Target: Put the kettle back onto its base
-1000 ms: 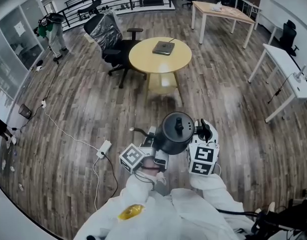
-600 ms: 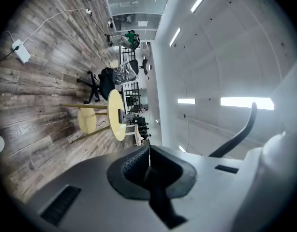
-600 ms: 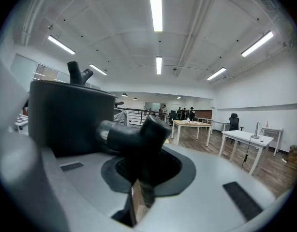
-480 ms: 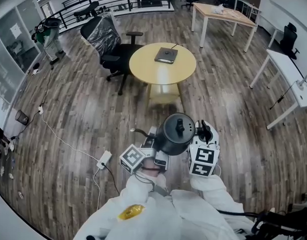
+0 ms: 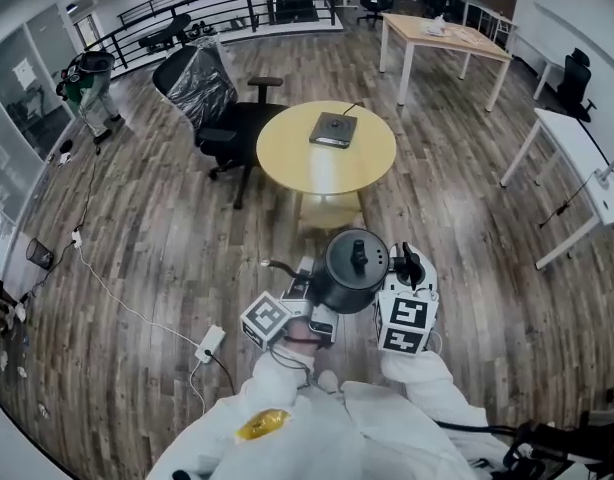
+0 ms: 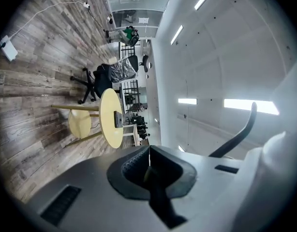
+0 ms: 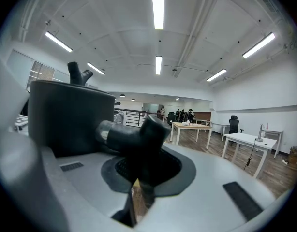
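Right gripper (image 7: 139, 149) clamps the kettle (image 5: 349, 268) by its handle; left gripper (image 6: 148, 159), clenched, half-hidden beneath.

Open-plan office.
Wood-plank floor (image 5: 147, 228), round table (image 5: 297, 158), swivel chair (image 5: 212, 93), 2 desks (image 5: 457, 36) far right, ceiling strip lights (image 7: 157, 6).

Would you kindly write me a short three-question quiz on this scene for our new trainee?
1. Multiple choice: which gripper holds the kettle by its handle? A. left B. right C. neither
2. Fill in: the base lies on the round yellow ____.
3. True or false: the kettle already sits on its base.
Key: 1. B, the right gripper. 2. table. 3. False; it is held above the floor.
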